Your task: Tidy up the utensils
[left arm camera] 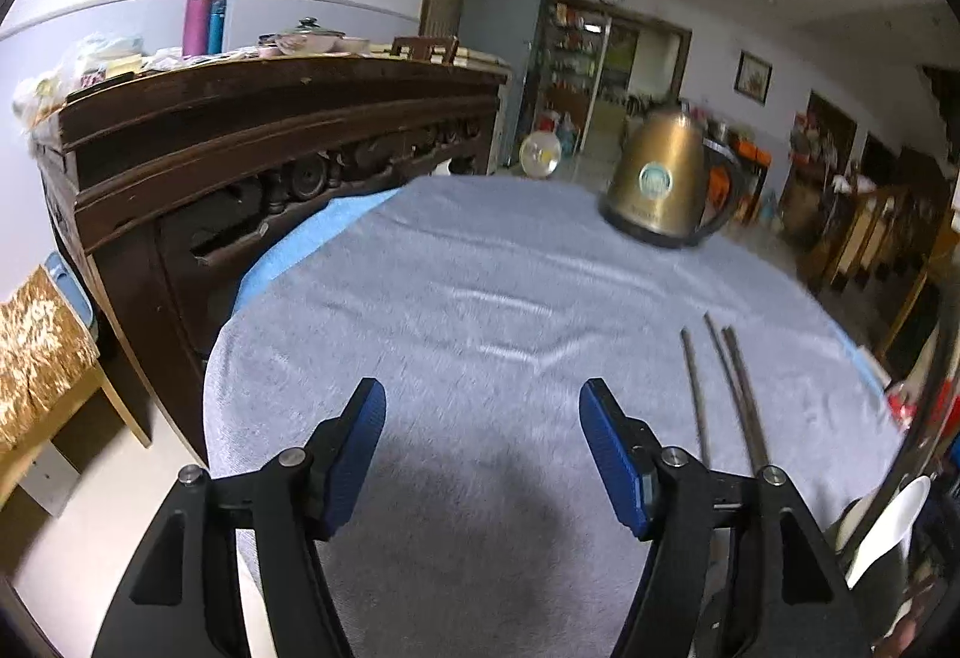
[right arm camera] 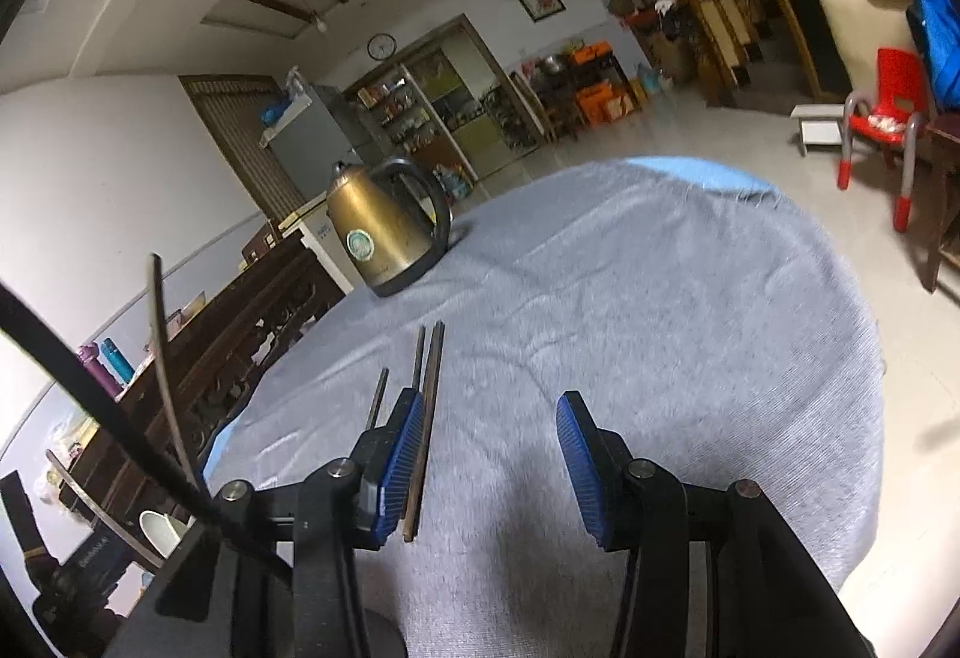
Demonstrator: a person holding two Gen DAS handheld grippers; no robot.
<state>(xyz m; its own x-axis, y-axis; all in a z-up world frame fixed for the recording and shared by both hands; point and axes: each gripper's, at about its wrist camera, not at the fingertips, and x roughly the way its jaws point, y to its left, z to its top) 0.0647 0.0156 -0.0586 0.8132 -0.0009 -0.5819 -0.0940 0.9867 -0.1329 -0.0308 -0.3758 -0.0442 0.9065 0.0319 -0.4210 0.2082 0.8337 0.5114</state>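
Here chopsticks [right arm camera: 423,418] lie beside the gaping right claw [right arm camera: 486,463].

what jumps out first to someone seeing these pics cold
The brass-coloured electric kettle with black handle stands out, upright at the far edge of the grey cloth-covered table. Nearer, three thin dark chopsticks lie on the cloth, between the open left gripper and the open right gripper.
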